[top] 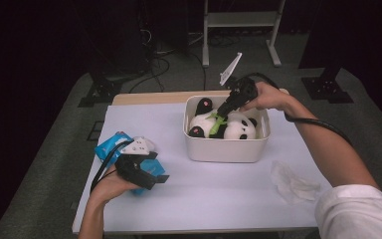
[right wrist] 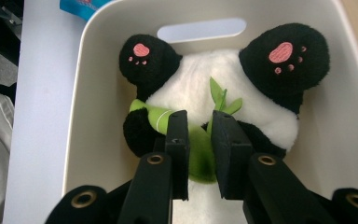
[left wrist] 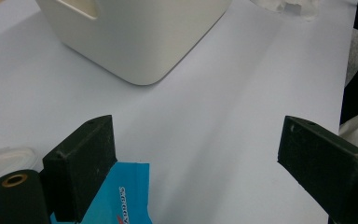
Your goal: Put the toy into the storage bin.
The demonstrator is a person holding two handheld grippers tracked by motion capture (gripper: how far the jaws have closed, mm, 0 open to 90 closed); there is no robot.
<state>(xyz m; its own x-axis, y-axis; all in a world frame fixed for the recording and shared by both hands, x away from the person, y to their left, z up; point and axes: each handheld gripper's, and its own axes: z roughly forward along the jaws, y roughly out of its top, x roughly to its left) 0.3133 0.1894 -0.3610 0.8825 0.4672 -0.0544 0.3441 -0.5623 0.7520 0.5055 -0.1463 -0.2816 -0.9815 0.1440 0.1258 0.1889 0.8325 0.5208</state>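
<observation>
White tabletop, centre frame: my right gripper (right wrist: 199, 154) pinches the plush panda's (top: 222, 124) green bamboo (right wrist: 196, 149) inside the bin (top: 226, 149), so lifting may tear it loose, while my left gripper (left wrist: 196, 163), jaws wide open, holds nothing.

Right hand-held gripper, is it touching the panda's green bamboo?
Touching. The right gripper view shows the right hand-held gripper with its jaws pinched on the green bamboo on the panda.

A lab or recording studio is showing here: dark curtains are hanging round, cables (top: 154, 57) are trailing over grey carpet beyond the table's (top: 144, 129) far edge, beside metal stand legs (top: 241, 30).
</observation>
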